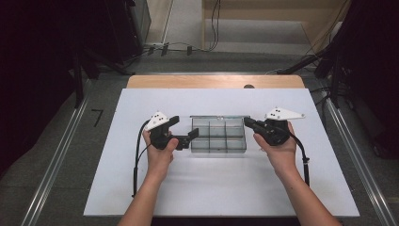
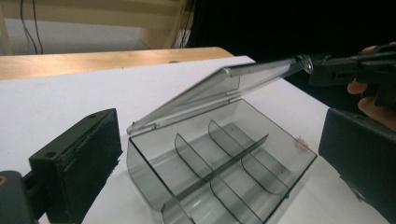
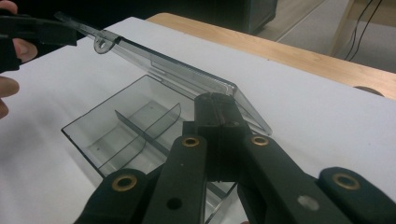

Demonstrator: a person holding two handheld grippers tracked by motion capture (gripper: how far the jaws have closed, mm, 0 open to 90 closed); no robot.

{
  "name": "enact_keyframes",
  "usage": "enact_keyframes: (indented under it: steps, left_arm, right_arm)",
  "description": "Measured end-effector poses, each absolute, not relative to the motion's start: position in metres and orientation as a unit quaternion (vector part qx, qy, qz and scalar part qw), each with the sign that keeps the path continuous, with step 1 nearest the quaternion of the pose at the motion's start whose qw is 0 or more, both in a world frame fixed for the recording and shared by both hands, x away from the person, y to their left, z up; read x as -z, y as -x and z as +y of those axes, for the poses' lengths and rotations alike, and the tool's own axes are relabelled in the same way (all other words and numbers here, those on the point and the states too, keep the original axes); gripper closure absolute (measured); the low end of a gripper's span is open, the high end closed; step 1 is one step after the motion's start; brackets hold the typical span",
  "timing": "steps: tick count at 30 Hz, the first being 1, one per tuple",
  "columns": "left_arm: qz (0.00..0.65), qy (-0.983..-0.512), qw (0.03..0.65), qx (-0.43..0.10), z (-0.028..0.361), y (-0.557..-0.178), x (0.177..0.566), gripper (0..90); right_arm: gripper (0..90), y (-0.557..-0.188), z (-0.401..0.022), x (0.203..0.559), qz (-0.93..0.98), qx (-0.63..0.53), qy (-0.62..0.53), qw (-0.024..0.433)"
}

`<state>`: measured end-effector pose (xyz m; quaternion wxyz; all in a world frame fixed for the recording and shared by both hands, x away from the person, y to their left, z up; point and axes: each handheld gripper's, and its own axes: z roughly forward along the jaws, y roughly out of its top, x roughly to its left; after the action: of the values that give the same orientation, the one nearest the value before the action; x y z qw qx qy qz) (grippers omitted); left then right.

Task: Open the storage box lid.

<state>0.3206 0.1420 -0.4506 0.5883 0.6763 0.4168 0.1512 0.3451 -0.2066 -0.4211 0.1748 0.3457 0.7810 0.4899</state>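
Smoke-grey clear compartment box (image 1: 218,135) sits mid-board (image 1: 141,188), lid (image 2: 224,86) raised. Right gripper (image 1: 248,123), at the box's 3 o'clock, pinches the lid's end. Left gripper (image 1: 184,128), at 9 o'clock: jaws spread, flanking the box end.

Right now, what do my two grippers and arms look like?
Both the left gripper and right gripper are black with two blocky jaws. Each carries a white three-cornered plate with dark dots on top and trails a black cable. Brass-coloured rivets dot the right one's linkage. The forearms are bare: no sleeves, no gloves.
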Motion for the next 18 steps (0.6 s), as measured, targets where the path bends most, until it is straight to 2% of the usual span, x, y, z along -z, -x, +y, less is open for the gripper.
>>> enact_keyframes:
  steps: [4,13,18]
  left_arm:
    - [0.415,-0.686,0.577,-0.154,0.138,-0.332,0.450,0.0]
    - [0.412,-0.705,0.544,-0.189,0.123,-0.352,0.446,14.8]
    - [0.411,-0.708,0.545,-0.183,0.118,-0.357,0.448,22.0]
  right_arm:
    - [87.8,-0.348,-0.206,0.419,0.780,-0.493,-0.342,0.176]
    - [87.8,-0.354,-0.203,0.415,0.781,-0.497,-0.334,0.178]
    - [87.8,-0.356,-0.203,0.412,0.781,-0.497,-0.332,0.183]
